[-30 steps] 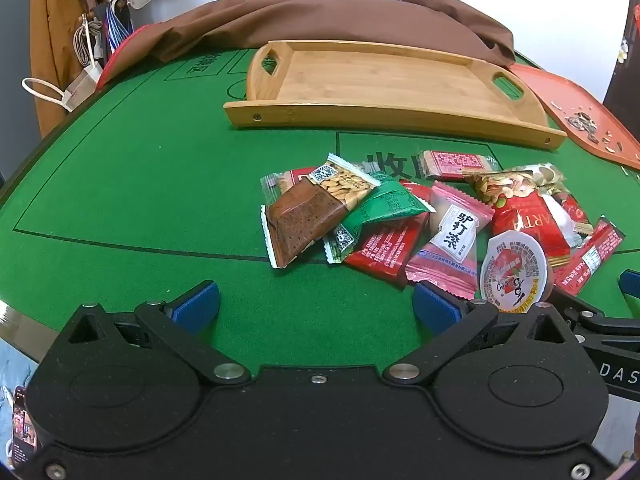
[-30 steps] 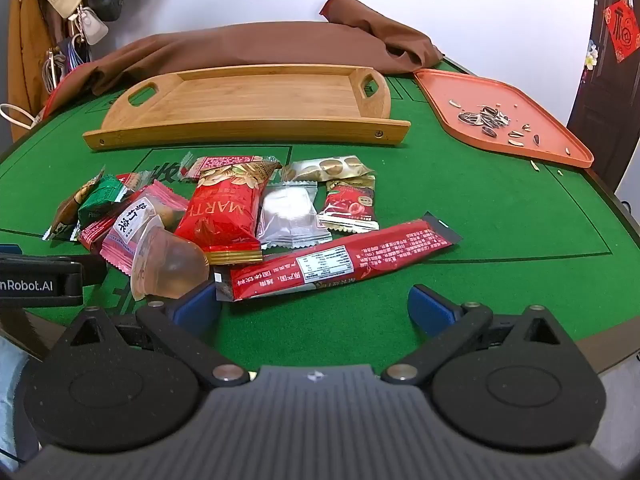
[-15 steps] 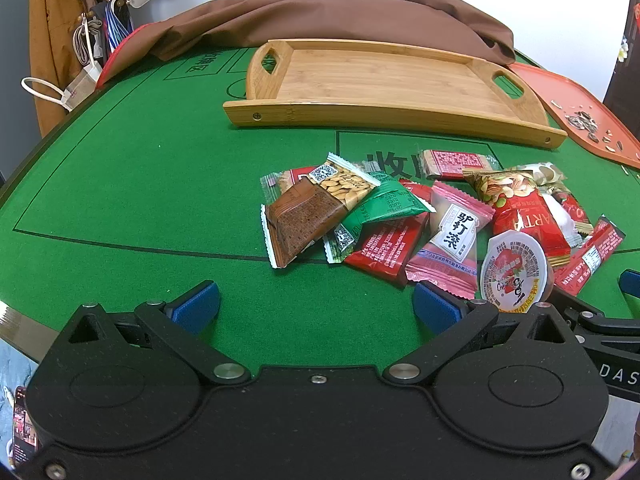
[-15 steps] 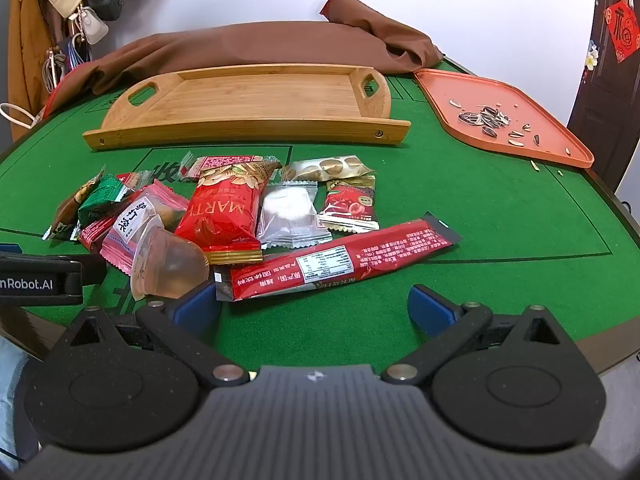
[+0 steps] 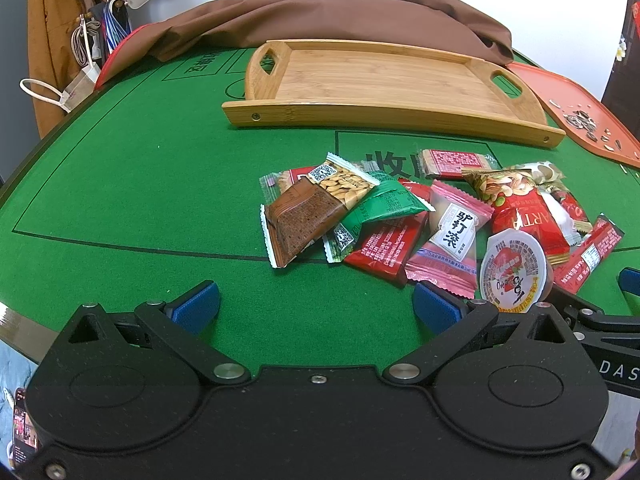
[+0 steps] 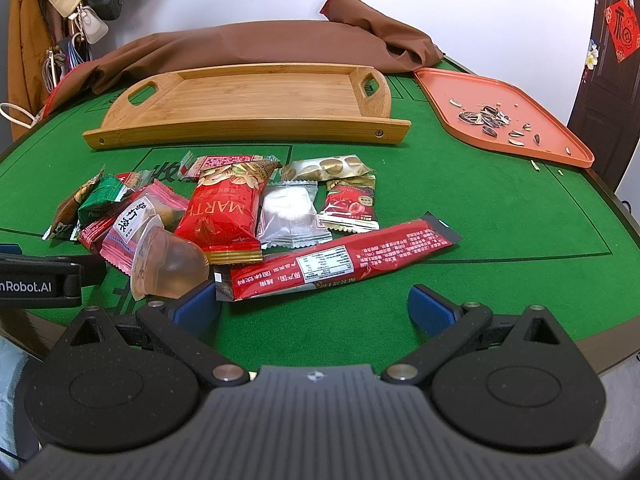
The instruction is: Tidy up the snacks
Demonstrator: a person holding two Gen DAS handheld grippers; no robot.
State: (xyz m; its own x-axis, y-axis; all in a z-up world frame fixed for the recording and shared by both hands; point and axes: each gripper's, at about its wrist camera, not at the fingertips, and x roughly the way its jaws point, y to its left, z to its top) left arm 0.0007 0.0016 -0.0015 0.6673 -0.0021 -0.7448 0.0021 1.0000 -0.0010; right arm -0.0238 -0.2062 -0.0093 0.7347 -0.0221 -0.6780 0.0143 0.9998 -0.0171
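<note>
So far nothing has been sorted. The snacks lie in one loose pile (image 6: 248,216) on the green felt table (image 6: 500,216), many overlapping: a brown bar (image 5: 308,216) at the pile's nine o'clock edge, a green packet (image 5: 380,206) on top of it, a pink candy packet (image 5: 452,236), a big red nut bag (image 6: 224,208), a white packet (image 6: 290,216), a long red stick pack (image 6: 340,262) at five o'clock, and a jelly cup (image 6: 168,264) at seven o'clock.

At twelve o'clock from the pile, apart from it, the wooden tray (image 6: 248,134) holds nothing, so every snack is left to move, if the tray is the goal. An orange tray (image 6: 520,96) with seed shells sits at two o'clock.

The left gripper (image 5: 316,300) and right gripper (image 6: 314,304) both hover near the table's front edge, fingers spread wide, empty.

Compared with a second ago, nothing has visibly moved; both views match the earlier ones.
</note>
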